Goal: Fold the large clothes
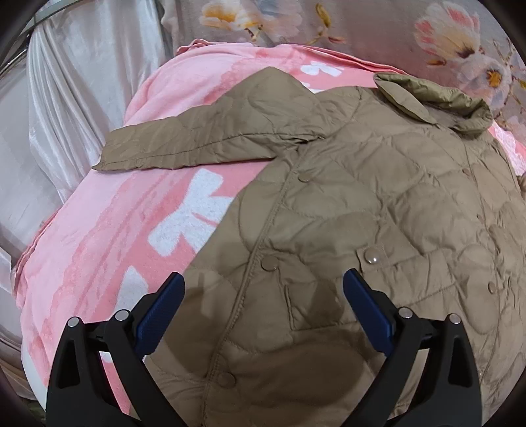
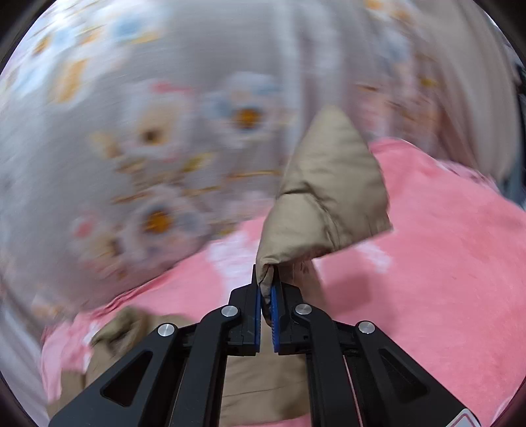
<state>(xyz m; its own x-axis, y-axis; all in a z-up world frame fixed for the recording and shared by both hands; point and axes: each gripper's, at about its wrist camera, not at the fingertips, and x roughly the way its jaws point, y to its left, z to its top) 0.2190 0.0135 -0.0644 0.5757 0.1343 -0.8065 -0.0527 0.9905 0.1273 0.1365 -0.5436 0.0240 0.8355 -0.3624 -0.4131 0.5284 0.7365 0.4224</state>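
A tan quilted jacket (image 1: 378, 203) lies front up on a pink blanket (image 1: 108, 236), its collar (image 1: 437, 101) at the far right and one sleeve (image 1: 184, 144) stretched out to the left. My left gripper (image 1: 263, 289) is open and empty, just above the jacket's front near the snap buttons. In the right wrist view my right gripper (image 2: 267, 289) is shut on a tan piece of the jacket (image 2: 325, 203), likely a sleeve end, and holds it lifted above the blanket (image 2: 443, 262). That view is blurred by motion.
The pink blanket covers a bed. A grey flowered sheet (image 1: 378, 29) lies beyond the jacket and also shows in the right wrist view (image 2: 148, 138). Pale satin curtains (image 1: 65, 108) hang at the left. More tan jacket fabric (image 2: 259, 387) lies under the right gripper.
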